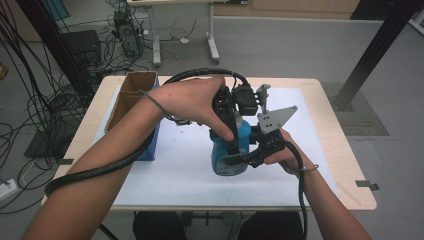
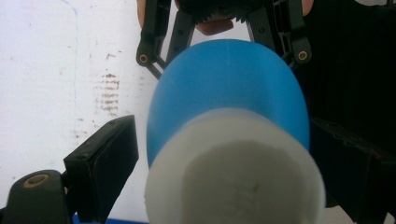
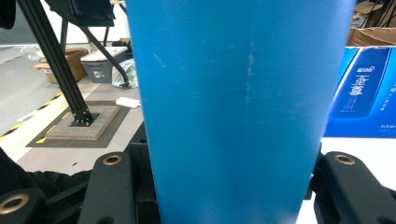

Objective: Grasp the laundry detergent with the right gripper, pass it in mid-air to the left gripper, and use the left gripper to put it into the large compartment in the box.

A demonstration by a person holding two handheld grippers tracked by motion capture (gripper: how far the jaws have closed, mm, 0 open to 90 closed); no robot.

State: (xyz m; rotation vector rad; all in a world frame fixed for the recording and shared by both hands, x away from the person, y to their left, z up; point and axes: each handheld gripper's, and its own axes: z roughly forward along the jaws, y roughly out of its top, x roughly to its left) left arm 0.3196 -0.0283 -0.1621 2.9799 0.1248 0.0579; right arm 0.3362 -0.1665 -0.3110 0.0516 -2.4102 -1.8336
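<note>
White table [image 1: 150,185]: both tongs [image 1: 235,150] [image 1: 257,156] clamp blue bottle [image 1: 227,152].

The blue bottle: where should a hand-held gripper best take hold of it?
Probably the straight body of the blue bottle, side-on, as the right hand-held gripper does: its flat-sided middle fills the jaw gap. The white cap is narrower, suited to the left hand-held gripper from above.

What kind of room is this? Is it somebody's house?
Probably not a house: it looks like a lab or workshop. Cables sprawl over the floor, a computer tower stands there, and black metal frame posts surround the table.
</note>
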